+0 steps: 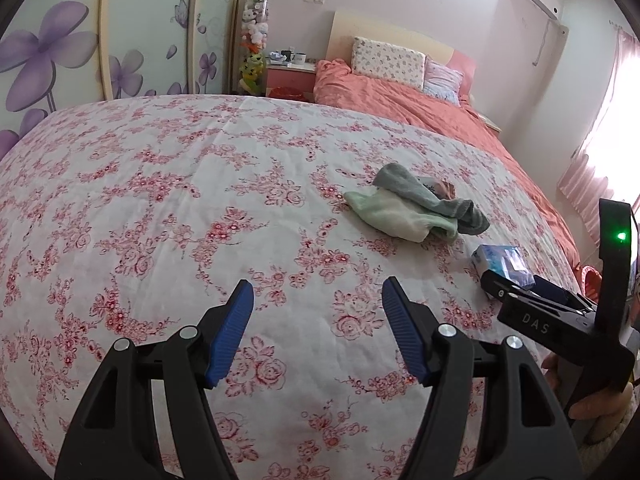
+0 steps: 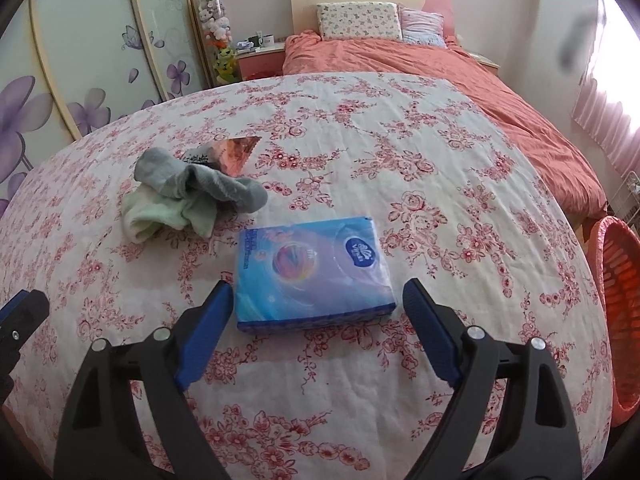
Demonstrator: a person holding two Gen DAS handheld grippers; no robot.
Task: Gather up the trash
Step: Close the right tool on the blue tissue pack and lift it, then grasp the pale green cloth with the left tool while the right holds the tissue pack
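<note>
Two grippers: both were seen with jaws spread over the floral bedspread (image 2: 320,392); the left gripper (image 1: 318,320) held nothing.
Right gripper (image 2: 318,320): its jaws stood wide, flanking the near end of the blue tissue pack (image 2: 312,272) without the pads pressing on it.
Tissue pack: it was lying flat, just beside the socks.
Step in hand: judged to be closing on the pack; the pads would best be centred on its sides and squeezed gently, since the soft pack could buckle.
Socks (image 2: 192,196): grey and green, bunched farther back.
Wrapper (image 2: 234,152): a shiny piece was half hidden behind the socks.
Orange basket (image 2: 616,280): it was cut off at the edge.
</note>
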